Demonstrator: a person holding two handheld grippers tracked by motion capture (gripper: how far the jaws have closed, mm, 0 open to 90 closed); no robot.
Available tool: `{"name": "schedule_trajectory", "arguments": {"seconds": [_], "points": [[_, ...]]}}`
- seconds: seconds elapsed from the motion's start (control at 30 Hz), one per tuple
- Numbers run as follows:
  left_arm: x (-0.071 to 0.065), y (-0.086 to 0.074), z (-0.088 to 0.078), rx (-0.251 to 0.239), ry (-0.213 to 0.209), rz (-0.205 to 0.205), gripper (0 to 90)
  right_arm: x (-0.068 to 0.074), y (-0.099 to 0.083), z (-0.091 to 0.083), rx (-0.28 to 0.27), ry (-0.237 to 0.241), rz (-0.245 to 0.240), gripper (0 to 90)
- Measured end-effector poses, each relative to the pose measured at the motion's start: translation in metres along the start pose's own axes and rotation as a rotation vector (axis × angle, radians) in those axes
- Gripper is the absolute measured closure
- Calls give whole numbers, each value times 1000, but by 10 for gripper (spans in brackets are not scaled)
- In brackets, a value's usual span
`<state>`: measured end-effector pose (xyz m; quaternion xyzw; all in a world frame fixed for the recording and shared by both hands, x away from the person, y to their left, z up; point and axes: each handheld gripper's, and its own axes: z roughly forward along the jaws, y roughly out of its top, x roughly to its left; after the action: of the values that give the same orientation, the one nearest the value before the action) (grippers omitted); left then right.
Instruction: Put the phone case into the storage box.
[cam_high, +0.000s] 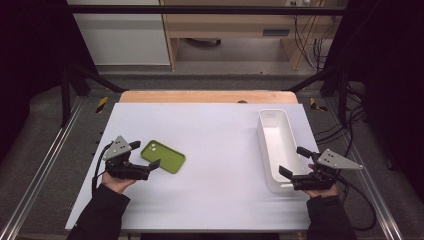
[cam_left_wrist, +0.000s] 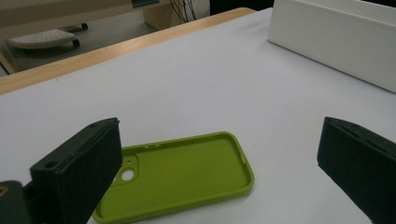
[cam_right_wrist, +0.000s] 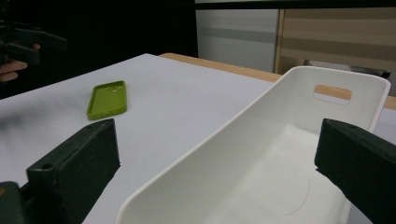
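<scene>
A lime-green phone case (cam_high: 163, 156) lies inside-up on the white table, left of centre. My left gripper (cam_high: 146, 155) is open just left of it, one jaw on either side of the case's near end. In the left gripper view the case (cam_left_wrist: 187, 172) lies low between the wide-apart jaws of the gripper (cam_left_wrist: 219, 140), untouched. A long, empty white bin (cam_high: 277, 147) stands at the right. My right gripper (cam_high: 295, 161) is open at its near end. In the right gripper view its jaws straddle the bin's left wall (cam_right_wrist: 219, 140).
The white table sheet (cam_high: 215, 130) is bare between case and bin. A wooden table edge (cam_high: 207, 96) runs along the back. Metal frame rails (cam_high: 45, 165) flank both sides. The right gripper view shows the case (cam_right_wrist: 107, 98) farther off and the other gripper (cam_right_wrist: 28, 44) at top left.
</scene>
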<state>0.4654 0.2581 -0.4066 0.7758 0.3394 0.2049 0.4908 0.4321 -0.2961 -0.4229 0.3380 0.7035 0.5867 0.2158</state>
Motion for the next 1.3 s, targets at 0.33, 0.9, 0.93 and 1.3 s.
{"name": "schedule_trajectory", "arguments": {"seconds": [0.33, 0.9, 0.93, 1.3], "points": [[3, 5, 14, 35, 11, -8, 8, 0, 0, 1, 3, 2, -5, 6], [-1, 17, 57, 87, 2, -25, 166, 0, 0, 0, 0, -2, -4, 6], [-1, 17, 60, 96, 6, -26, 180, 0, 0, 0, 1, -1, -2, 6], [-2, 17, 84, 129, 0, -38, 389, 0, 0, 0, 2, -1, -3, 5]]}}
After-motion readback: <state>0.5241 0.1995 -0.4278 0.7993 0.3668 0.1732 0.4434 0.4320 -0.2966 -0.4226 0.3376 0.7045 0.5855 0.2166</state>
